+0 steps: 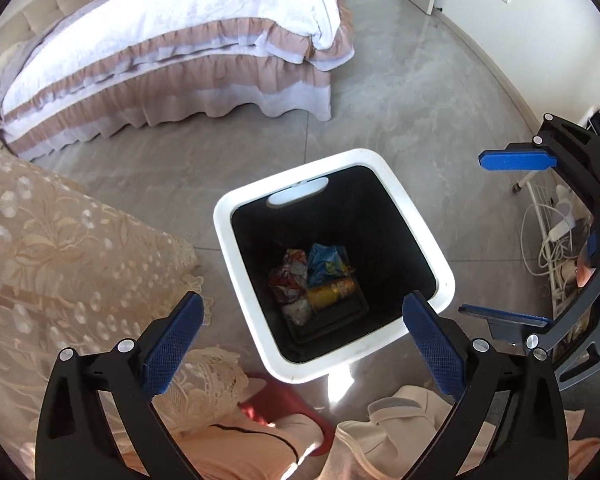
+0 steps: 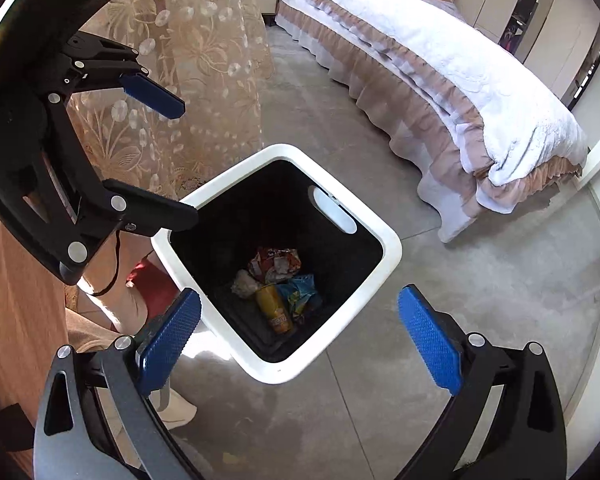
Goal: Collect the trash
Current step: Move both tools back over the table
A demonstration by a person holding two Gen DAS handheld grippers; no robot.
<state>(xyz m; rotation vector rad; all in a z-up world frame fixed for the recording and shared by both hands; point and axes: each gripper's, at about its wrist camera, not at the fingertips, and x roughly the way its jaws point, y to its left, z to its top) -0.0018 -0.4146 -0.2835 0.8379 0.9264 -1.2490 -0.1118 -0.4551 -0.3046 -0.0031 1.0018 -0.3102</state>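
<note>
The trash bin [image 1: 334, 266] stands on the grey floor [image 1: 400, 92] at the centre of the left wrist view; it is a square container with a white rim, rounded corners and a black interior; a white oval handle tab [image 1: 298, 197] sits on the inner wall at the upper edge of the opening. In the right wrist view the trash bin [image 2: 276, 262] appears rotated to a diamond orientation at centre frame.

Contents lie at the bottom of the bin, touching one another: a yellow can [image 1: 332, 293] on its side; a crumpled blue wrapper [image 1: 326, 260] just above it in the frame; a crumpled red-and-white wrapper [image 1: 290, 276] to the left; a pale crumpled wad [image 1: 298, 310] at the lower left.

The left gripper [image 1: 302, 346] occupies the lower part of the left wrist view, above the near rim of the bin; its jaws are spread wide with nothing between the blue pads. The right gripper [image 2: 300, 344] occupies the lower part of the right wrist view; its jaws are likewise spread wide and hold nothing; it also shows at the right edge of the left wrist view.

A bed [image 1: 172, 52] with a white cover and ruffled beige skirt fills the upper left of the left wrist view; a lace curtain [image 1: 60, 248] hangs at the left edge.
</note>
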